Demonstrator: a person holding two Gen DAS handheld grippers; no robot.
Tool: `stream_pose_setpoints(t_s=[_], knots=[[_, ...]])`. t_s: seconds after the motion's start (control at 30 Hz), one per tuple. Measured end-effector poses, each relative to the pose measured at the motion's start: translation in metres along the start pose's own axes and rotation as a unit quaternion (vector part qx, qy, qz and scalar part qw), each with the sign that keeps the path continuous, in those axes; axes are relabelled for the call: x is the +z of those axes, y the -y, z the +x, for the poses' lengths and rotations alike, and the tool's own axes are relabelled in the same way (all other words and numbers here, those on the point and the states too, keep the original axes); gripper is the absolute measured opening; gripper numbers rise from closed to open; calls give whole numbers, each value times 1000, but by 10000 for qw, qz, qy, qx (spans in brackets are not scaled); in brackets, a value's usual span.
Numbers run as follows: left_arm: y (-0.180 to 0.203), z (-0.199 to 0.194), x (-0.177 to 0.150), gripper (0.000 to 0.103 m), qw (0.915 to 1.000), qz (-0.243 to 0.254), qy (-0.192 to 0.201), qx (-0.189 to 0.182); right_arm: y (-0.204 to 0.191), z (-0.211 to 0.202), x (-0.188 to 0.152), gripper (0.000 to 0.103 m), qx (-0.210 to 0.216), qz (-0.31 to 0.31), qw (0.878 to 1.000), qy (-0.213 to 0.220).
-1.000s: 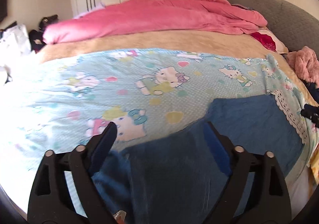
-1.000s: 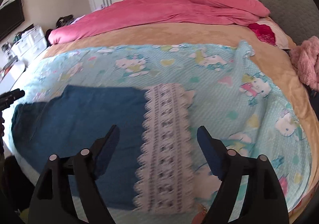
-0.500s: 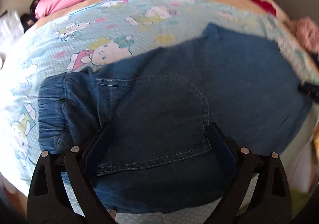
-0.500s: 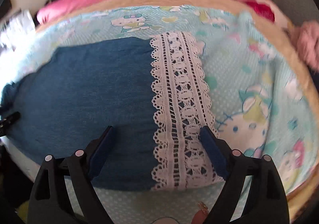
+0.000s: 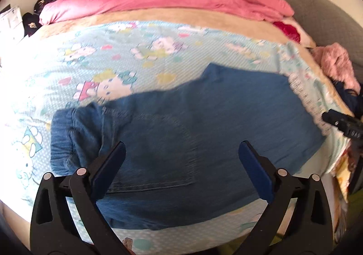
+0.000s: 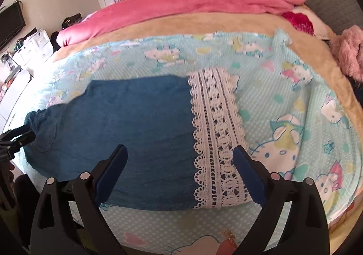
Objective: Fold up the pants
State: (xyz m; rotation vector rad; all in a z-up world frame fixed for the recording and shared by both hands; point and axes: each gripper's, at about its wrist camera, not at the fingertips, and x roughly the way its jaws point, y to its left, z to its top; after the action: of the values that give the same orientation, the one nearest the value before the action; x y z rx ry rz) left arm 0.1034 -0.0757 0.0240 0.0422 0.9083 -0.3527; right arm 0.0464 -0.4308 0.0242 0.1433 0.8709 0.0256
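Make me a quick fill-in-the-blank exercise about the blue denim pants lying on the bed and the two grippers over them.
1. The blue denim pants lie on a light blue ____-print sheet.
2. The hem of the pants carries a band of white ____ trim.
3. The heaped blanket at the far side of the bed is ____ in colour.
4. The left gripper and the right gripper both have their jaws ____, with no cloth pinched.

Missing words: cartoon cat; lace; pink; open
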Motion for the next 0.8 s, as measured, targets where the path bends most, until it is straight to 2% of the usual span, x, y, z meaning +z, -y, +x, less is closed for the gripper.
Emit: stream_pose_setpoints(t_s=[0.37,0.8], knots=[[49,-18,30,94,9986,337,344,-218,21,-33,5,96,-114,167,9989,420],[118,-3,52,94,9928,1061,358,-424,53,-49,-4,97,-271,436,9967,623]])
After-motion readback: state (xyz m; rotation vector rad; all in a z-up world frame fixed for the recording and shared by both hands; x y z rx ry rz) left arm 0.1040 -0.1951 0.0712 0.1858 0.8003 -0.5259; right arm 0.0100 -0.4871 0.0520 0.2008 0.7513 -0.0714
